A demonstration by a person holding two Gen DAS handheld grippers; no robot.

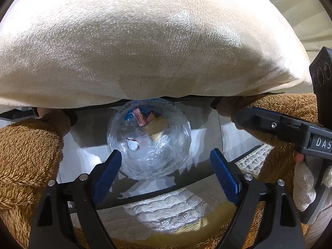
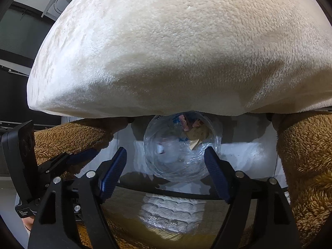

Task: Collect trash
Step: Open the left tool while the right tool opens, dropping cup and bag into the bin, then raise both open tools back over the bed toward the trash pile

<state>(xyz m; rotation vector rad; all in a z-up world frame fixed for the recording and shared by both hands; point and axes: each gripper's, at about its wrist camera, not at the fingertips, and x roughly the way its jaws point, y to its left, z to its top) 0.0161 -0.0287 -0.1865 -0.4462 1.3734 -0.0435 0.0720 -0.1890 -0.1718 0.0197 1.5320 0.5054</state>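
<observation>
Trash (image 1: 145, 122), pink and tan scraps, sits inside clear plastic bin (image 1: 148, 141). Left gripper (image 1: 166, 166) and right gripper (image 2: 165, 164) both gape wide, holding nothing.

Left gripper (image 1: 166, 161) points steeply down, blue-padded jaws spread wide, pads pressing on nothing. Right gripper (image 2: 165, 161) same pose, jaws wide apart, nothing clamped. From the left wrist view, the right gripper's body shows at the right edge, held by a white-gloved hand (image 1: 305, 183). Fuzzy brown sleeves (image 1: 27, 151) cover both arms.

cream plush cushion (image 1: 145, 41), brown fuzzy fabric (image 1: 25, 151), white lace cloth (image 1: 166, 213)
</observation>
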